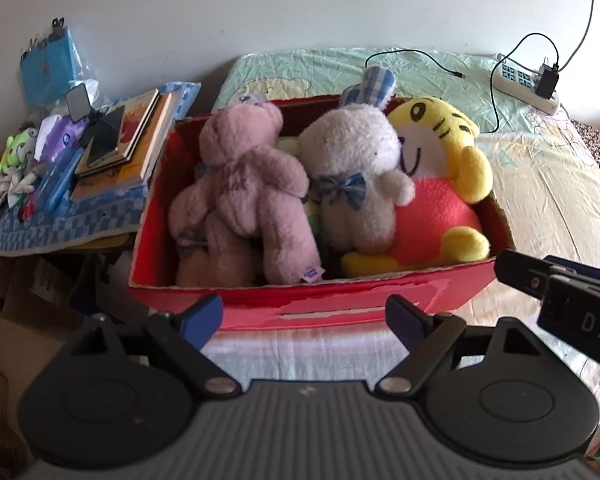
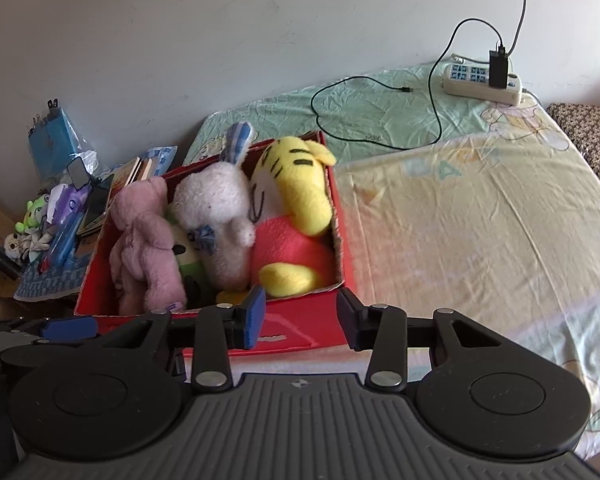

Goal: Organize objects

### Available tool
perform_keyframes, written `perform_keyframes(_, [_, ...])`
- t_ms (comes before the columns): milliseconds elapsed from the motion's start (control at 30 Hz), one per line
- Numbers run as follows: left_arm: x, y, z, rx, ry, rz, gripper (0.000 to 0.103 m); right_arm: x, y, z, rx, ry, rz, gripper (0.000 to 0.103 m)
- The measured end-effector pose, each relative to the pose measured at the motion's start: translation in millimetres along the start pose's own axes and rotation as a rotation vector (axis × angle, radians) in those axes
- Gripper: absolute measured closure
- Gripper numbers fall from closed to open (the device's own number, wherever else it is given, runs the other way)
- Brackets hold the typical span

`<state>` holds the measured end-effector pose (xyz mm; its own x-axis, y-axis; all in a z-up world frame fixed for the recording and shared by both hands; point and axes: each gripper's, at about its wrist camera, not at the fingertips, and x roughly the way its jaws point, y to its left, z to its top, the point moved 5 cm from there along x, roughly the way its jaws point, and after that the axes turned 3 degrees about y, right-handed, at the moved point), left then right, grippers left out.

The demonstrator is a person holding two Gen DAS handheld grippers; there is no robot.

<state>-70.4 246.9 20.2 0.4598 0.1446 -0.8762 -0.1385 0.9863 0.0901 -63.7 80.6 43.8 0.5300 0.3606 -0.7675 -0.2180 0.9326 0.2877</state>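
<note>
I see the red box (image 1: 308, 304) on the bed (image 2: 480, 216), packed with three plush toys: a pink bear (image 1: 240, 188) at the left, a white rabbit (image 1: 352, 172) in the middle and a yellow tiger (image 1: 440, 184) at the right, pressed against one another. Something green lies under them; I cannot tell what it is.

My left gripper (image 1: 304, 320) hangs just in front of the box's near wall, fingers wide apart and holding nothing. My right gripper (image 2: 300, 320) sits by the box's near right corner, also spread and empty.

Left of the box, a heap of books (image 1: 128, 144), a phone (image 1: 104, 136) and small toys (image 1: 8, 168) on a blue checked cloth (image 1: 72, 220) crowds that side. Behind, a power strip (image 2: 484, 80) and black cable (image 2: 380, 92) lie on the sheet.
</note>
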Motion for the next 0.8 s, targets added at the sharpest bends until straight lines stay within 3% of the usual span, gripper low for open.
perform_keyframes(300, [-13,3,5,0.023,-0.047,-0.007,0.016,-12,4,6,0.003,-0.043,0.002,0.061])
perform_keyframes(800, [-30,28,16,-0.064,-0.118,0.019,0.016,-22,19,15,-0.060,-0.085,0.032,0.061])
